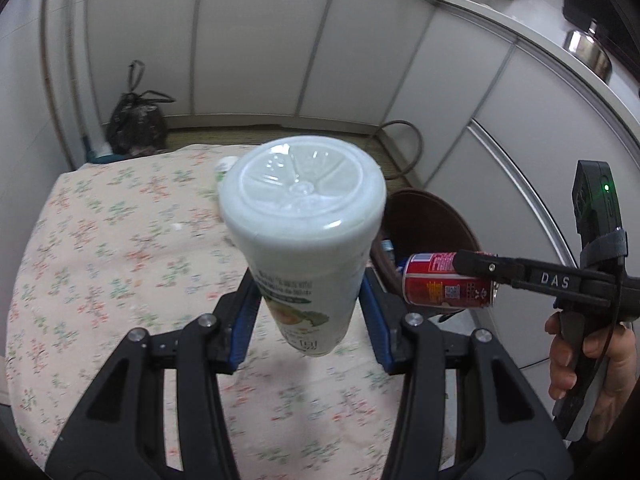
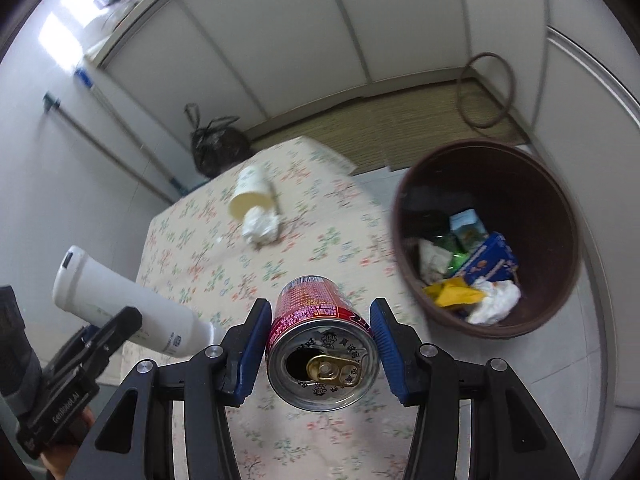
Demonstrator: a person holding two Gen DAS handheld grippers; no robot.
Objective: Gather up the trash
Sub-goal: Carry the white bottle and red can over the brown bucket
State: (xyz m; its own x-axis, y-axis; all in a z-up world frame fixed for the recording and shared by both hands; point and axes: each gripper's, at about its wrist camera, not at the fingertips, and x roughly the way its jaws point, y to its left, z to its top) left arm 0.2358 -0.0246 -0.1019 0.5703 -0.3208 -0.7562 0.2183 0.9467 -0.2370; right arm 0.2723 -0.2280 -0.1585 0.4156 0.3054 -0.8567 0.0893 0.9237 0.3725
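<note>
The worktop [image 2: 208, 248], covered in a floral-patterned cloth, is taking up the centre of both views, with white cabinet doors [image 1: 256, 40] running behind it. A brown round waste bin [image 2: 560, 200] is standing on the floor just beside the worktop's right edge; it is holding mixed rubbish, including a blue carton, yellow wrapping and crumpled white paper. A black tied bag [image 1: 138, 124] is sitting on the floor beyond the far end of the worktop.

The left tool [image 1: 308, 304] is gripping a white plastic bottle [image 1: 304, 216] between its blue pads, jaws roughly half open around the body, the bottle's base pointing away from the camera and raised clear of the cloth. The right tool [image 2: 320, 346] is clamping a red drink can [image 2: 320, 360] at a similar half-open width, the opened pull-tab end facing the camera; the can is hanging above the worktop near its right edge, close to the bin but not over it. A hand [image 1: 592, 364] is holding the right tool's grip.

A cream paper cup [image 2: 252, 192] is lying on its side on the cloth, with a wad of white tissue [image 2: 262, 224] touching its mouth.
</note>
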